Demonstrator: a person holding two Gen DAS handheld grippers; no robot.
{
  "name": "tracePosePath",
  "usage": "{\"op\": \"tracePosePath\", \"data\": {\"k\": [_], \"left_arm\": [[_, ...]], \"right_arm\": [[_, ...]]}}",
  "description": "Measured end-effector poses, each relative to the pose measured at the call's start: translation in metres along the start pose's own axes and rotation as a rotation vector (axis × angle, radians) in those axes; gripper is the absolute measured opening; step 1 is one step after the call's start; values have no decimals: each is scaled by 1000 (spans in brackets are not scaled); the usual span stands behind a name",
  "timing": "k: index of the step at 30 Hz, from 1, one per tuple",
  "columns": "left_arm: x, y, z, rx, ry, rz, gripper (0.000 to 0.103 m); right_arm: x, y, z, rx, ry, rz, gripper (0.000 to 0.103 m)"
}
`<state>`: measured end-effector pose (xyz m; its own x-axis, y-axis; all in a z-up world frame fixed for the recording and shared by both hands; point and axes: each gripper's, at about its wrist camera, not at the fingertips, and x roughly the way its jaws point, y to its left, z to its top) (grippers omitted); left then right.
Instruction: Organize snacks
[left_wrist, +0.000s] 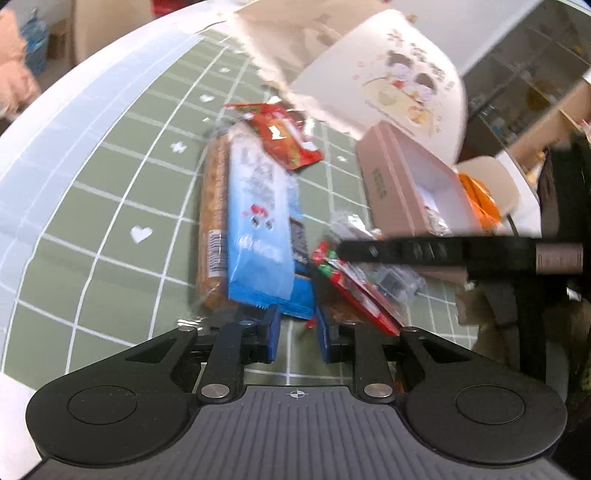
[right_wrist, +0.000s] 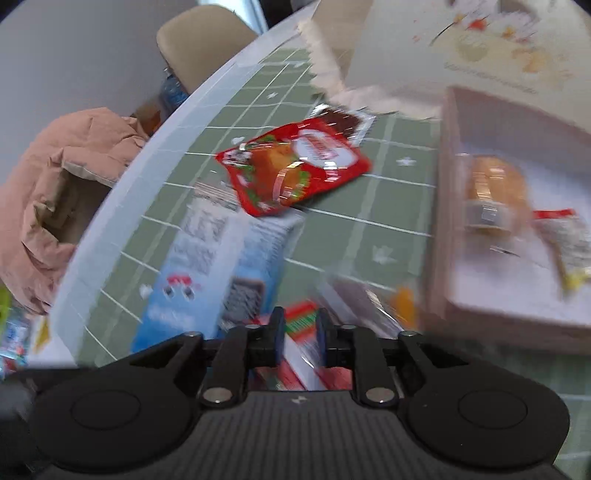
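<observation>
My right gripper (right_wrist: 299, 341), low at frame bottom, pinches a glossy red-and-green packet (right_wrist: 301, 325). My left gripper (left_wrist: 297, 334) hovers narrowly parted, empty, below a crinkly blue pouch (left_wrist: 258, 221); the pink cardboard box (left_wrist: 391, 184) sits right.
</observation>
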<state>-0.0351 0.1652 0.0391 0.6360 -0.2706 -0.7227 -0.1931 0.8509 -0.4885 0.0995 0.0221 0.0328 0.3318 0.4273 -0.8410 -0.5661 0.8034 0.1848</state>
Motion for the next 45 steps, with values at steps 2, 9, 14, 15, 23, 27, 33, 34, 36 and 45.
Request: {"op": "tracePosePath", "data": {"k": [2, 9, 14, 15, 23, 27, 33, 34, 36, 45], "left_arm": [[-2, -5, 0, 15, 6, -36, 24], [-1, -30, -4, 58, 43, -120, 24], [7, -37, -1, 64, 44, -69, 24], [8, -36, 1, 48, 39, -51, 24], [-9, -35, 13, 36, -30, -40, 24], [-16, -33, 5, 66, -4, -16, 24], [-21, -20, -5, 29, 15, -18, 24], [-20, -21, -5, 32, 19, -26, 24], [-19, -27, -6, 59, 20, -45, 24], [23, -96, -32, 280, 200, -283, 24]], "right_arm": [[-15, -8, -14, -16, -13, -45, 44], [-34, -40, -62, 71, 35, -29, 46], [-58, -25, -86, -32, 20, 123, 46], [-62, -23, -86, -55, -4, 79, 46], [-47, -59, -51, 33, -171, -87, 49], [-22, -62, -36, 48, -164, -35, 49], [-3, -41, -35, 1, -120, -34, 23], [-8, -40, -38, -3, -111, -11, 21], [-20, -41, -50, -1, -101, 10, 20], [-71, -100, -102, 145, -129, -163, 20]]}}
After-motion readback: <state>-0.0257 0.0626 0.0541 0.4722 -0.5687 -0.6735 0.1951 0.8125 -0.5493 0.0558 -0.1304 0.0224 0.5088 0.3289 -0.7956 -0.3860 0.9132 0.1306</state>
